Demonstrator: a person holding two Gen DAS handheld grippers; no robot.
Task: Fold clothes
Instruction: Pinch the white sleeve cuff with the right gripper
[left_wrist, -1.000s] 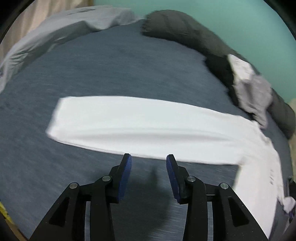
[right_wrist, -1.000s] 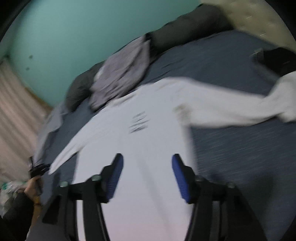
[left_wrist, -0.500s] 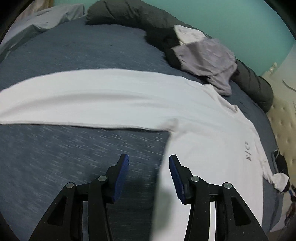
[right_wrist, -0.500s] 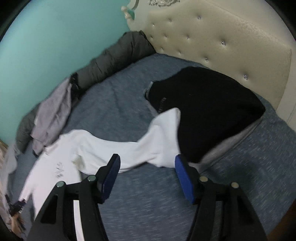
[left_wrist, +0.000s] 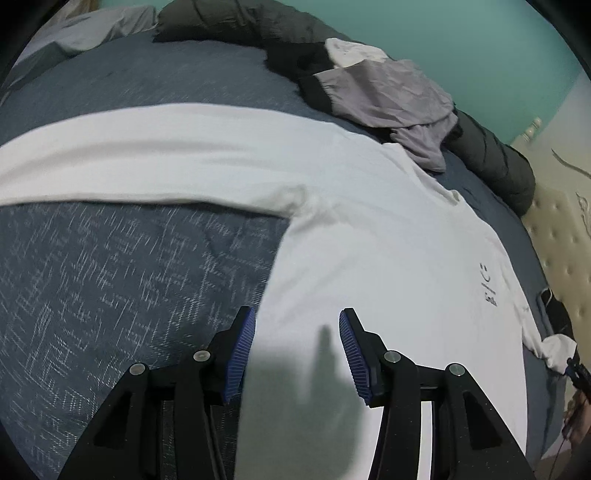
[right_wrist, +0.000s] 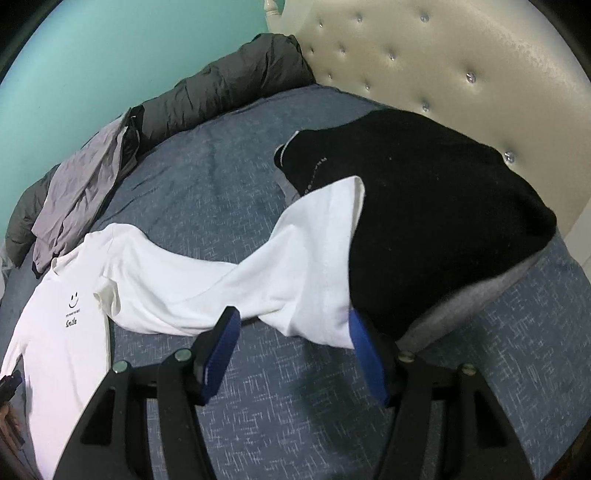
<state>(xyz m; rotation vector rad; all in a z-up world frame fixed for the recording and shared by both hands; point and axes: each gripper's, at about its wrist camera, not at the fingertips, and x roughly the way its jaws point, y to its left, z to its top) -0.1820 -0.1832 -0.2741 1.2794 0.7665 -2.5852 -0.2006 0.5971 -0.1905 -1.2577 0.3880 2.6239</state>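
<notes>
- One white long-sleeved shirt (left_wrist: 369, 236) is spread flat on the bed (left_wrist: 129, 277), sleeves stretched sideways.
- Left tongs (left_wrist: 297, 352), lately widening, are held spread above its hem.
- Right tongs (right_wrist: 293, 352) are spread, empty, near one soft sleeve.

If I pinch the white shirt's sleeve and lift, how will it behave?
The white shirt looks thin and limp, so its sleeve will likely droop. Its end lies on the black garment and may drag there. Probably light.

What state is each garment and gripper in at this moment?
White long-sleeve shirt: spread flat, unfolded, one sleeve end draped on the black garment.
Black garment: lying in a heap by the headboard.
Grey garment: crumpled.
Left gripper: open, empty, jaws just opening.
Right gripper: open, empty.
</notes>
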